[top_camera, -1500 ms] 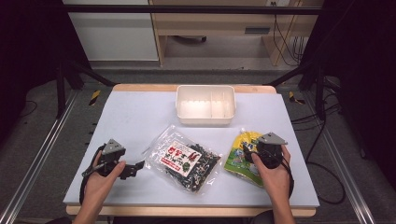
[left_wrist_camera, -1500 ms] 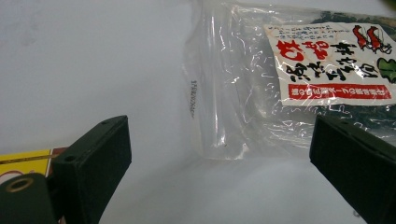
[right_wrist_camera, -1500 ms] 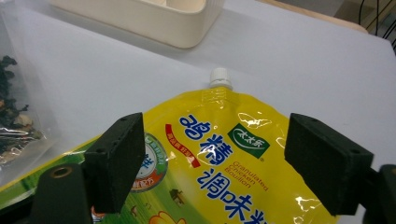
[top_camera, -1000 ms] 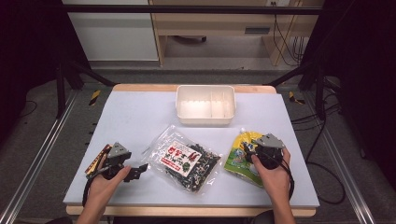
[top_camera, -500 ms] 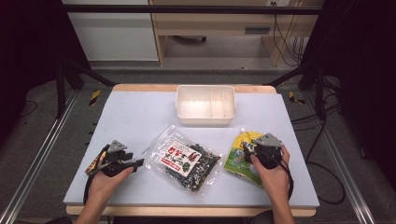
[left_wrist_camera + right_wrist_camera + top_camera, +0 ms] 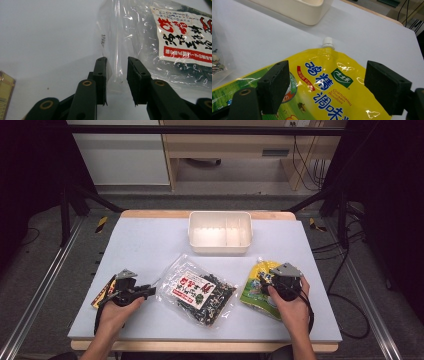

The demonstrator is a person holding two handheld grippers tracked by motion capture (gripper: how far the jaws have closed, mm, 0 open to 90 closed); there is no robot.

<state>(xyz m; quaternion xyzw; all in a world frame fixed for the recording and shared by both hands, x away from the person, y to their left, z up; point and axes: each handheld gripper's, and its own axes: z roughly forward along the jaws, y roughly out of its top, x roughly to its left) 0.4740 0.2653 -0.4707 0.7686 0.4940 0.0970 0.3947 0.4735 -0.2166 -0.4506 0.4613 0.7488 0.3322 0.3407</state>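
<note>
At nine o'clock of the clear bag [image 6: 197,291], the left gripper [image 6: 148,291] has turned over the last second and a half from pointing up the table to pointing sideways at the bag's near edge. Its jaws now stand slightly apart on either side of the bag's thin sealed edge [image 6: 117,62], not yet clenched on it as far as the left gripper view shows. I judge this as the approach to a pinch: the bag of dark dried food is about to be taken by its edge, probably for the white bin [image 6: 220,231] at twelve o'clock of it.

The right gripper [image 6: 266,281] has stayed put over the yellow pouch [image 6: 329,85], jaws spread wide, holding nothing; the pouch's white cap [image 6: 328,42] points toward the bin.

Counted on the white table [image 6: 150,240]: one clear bag at the centre, one yellow pouch at three o'clock of it, one bin, and one small flat packet [image 6: 104,292] under the left hand at the table's nine o'clock edge. Two grippers, both released.
</note>
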